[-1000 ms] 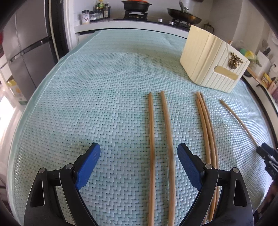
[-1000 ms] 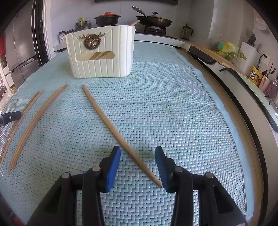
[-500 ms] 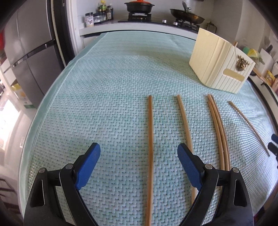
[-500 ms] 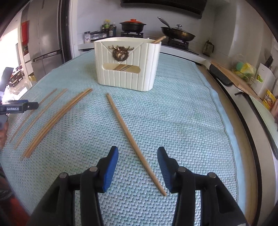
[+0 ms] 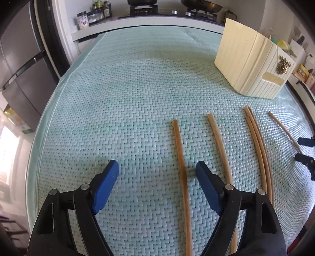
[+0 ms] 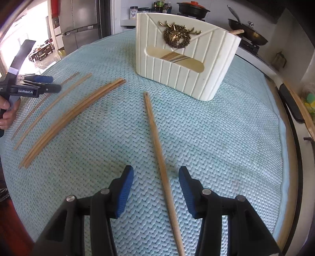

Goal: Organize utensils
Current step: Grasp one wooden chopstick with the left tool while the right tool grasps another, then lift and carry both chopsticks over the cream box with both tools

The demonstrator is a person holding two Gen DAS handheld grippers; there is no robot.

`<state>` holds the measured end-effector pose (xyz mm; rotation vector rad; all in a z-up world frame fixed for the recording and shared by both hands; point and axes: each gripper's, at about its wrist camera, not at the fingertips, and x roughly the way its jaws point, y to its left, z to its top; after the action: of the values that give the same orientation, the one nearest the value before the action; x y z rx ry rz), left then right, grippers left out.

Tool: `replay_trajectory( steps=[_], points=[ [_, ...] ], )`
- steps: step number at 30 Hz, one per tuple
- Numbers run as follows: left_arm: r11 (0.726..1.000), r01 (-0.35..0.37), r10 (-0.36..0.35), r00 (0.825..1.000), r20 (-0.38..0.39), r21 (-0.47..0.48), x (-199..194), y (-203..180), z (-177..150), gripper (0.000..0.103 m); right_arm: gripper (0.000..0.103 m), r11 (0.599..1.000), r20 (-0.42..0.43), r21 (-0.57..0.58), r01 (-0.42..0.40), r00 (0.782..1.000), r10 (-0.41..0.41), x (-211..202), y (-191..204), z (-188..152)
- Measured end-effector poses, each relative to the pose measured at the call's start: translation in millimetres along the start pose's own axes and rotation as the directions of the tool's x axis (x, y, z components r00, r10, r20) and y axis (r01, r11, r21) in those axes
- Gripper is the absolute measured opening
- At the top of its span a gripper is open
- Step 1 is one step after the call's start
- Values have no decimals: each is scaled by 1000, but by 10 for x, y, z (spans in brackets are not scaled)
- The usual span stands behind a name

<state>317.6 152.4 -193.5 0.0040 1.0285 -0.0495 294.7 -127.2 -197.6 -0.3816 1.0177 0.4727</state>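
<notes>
Several wooden chopsticks lie on a light green woven mat [image 5: 122,102]. My left gripper [image 5: 156,169] is open and low over the mat; the leftmost chopstick [image 5: 180,157] lies between its fingers, near the right one. A second chopstick [image 5: 218,143] and a touching pair [image 5: 258,141] lie to its right. My right gripper [image 6: 156,175] is open and straddles a single chopstick [image 6: 157,141]. The cream ribbed utensil holder [image 6: 185,65] with a brass deer badge stands beyond it, also in the left wrist view [image 5: 250,65]. It holds a wooden stick [image 6: 236,31].
The left gripper shows at the left of the right wrist view [image 6: 29,86], held by a hand. A fridge [image 5: 21,74] stands left of the table. A stove with a pot [image 6: 192,9] and a pan [image 6: 248,37] is behind. A dark board [image 6: 291,106] lies along the right edge.
Both grippers have dropped lower and moved forward. The left one shifted left, so only the leftmost chopstick lies between its fingers. The right one centred over the single chopstick, closer to the holder.
</notes>
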Motion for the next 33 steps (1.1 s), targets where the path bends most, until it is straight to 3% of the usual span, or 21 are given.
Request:
replay_trajectory(
  steps=[3,10,15,20,25,29,33],
  points=[
    [1000,21,-20,1000,-17,12,58,-27,133,59,38,999,-31,-23,-24,999,23,110,-25,221],
    [996,34,-32,999,-36,81,136,-244,246,45,19,997,-50,-66,-48,998,45,365,93,693],
    [992,55,-51,998,-40,112,114,-346,242,5,7,996,-53,-46,-76,996,74,461,148,880],
    [995,39,-37,999,-25,93,50,-352,208,4,7,993,13,39,-113,994,113,348,49,887],
    [997,68,-70,995,72,33,-354,-281,228,4,7,982,152,99,-161,978,145,-167,-137,784],
    [994,109,-111,978,175,20,-829,-250,311,4,7,977,264,115,-181,953,146,-685,-267,685],
    [989,147,-147,949,277,19,-1328,-269,349,4,7,973,371,120,-197,918,140,-1178,-312,614]
  ],
)
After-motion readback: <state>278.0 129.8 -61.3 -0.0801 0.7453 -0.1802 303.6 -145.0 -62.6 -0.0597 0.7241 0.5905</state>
